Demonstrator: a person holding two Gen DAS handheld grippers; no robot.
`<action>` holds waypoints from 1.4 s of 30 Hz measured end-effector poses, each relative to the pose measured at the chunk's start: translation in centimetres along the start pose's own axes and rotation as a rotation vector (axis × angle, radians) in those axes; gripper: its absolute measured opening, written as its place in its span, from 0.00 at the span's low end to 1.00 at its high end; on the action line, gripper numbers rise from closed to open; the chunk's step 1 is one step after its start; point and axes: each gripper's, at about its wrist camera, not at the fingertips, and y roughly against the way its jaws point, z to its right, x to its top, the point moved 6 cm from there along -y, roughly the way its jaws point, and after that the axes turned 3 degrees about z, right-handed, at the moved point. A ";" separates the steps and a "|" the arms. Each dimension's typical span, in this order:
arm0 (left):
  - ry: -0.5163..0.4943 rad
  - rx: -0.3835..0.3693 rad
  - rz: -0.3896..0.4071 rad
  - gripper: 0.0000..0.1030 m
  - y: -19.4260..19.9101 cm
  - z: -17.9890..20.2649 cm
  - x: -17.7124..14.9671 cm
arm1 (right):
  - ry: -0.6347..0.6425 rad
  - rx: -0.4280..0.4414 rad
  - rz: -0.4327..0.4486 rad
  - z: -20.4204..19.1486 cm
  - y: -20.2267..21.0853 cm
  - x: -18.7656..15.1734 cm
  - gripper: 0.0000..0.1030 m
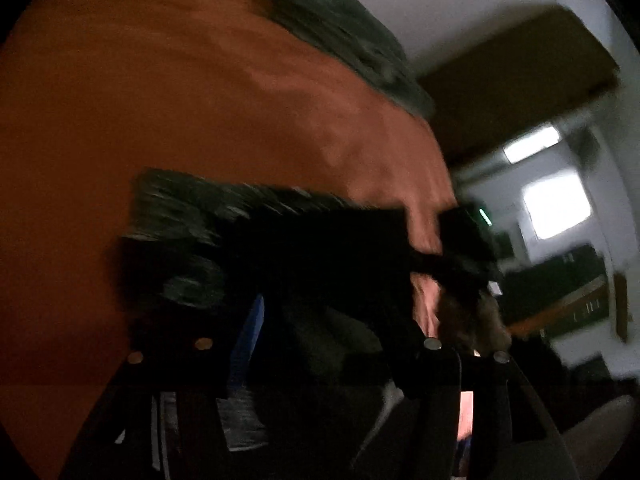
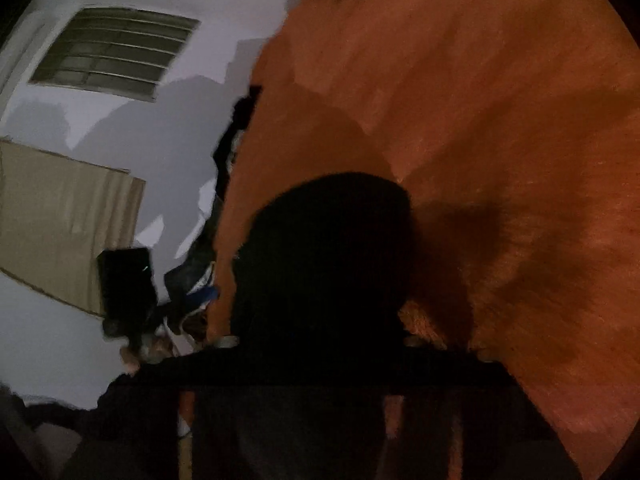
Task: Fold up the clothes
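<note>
Black garment (image 2: 328, 264), nearest the right gripper (image 2: 320, 344), is lying bunched on the orange bedcover (image 2: 500, 120); whether those jaws are pinching it I cannot tell. Left gripper (image 1: 320, 340), blurred, is showing dark cloth between spread fingers.

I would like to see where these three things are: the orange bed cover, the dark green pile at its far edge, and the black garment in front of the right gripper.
orange bed cover (image 2: 500, 100), right wrist view, on bare fabric.
dark green pile (image 1: 340, 28), left wrist view, on its middle.
black garment (image 2: 328, 248), right wrist view, on its middle.
</note>
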 end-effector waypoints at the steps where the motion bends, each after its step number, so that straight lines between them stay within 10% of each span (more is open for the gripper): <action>1: -0.028 0.012 -0.021 0.56 -1.1 0.8 -0.4 | -0.014 -0.018 -0.017 0.2 -0.7 0.3 0.09; 7: -0.035 0.086 0.019 0.56 -2.6 1.9 0.3 | 0.004 -0.108 0.193 -1.0 4.4 3.3 0.07; 14: 0.029 0.149 0.045 0.56 -1.5 2.0 0.0 | -0.008 -0.266 0.167 2.2 9.2 2.9 0.29; 18: -0.021 0.114 0.022 0.56 -1.4 5.3 -4.1 | 0.158 -0.333 0.256 -3.5 15.2 -2.8 0.38; 23: -0.090 0.221 -0.038 0.56 -4.2 5.2 -9.1 | 0.274 -0.301 0.098 -7.1 10.4 -14.4 0.38; 27: -0.067 0.306 -0.049 0.34 -4.1 2.9 -11.3 | 0.299 -0.478 -0.026 -3.8 6.3 -17.6 0.22; 31: 0.041 0.330 -0.008 0.35 0.9 0.5 -11.5 | 0.348 -0.502 0.036 -5.6 9.4 -17.0 0.23; 37: 0.039 0.214 -0.060 0.46 3.1 2.6 -14.5 | 0.677 -0.509 0.042 -11.0 8.8 -20.1 0.43; 42: -0.180 0.347 -0.076 0.47 1.5 5.1 -15.8 | 1.130 -0.763 -0.027 -12.0 3.6 -23.7 0.44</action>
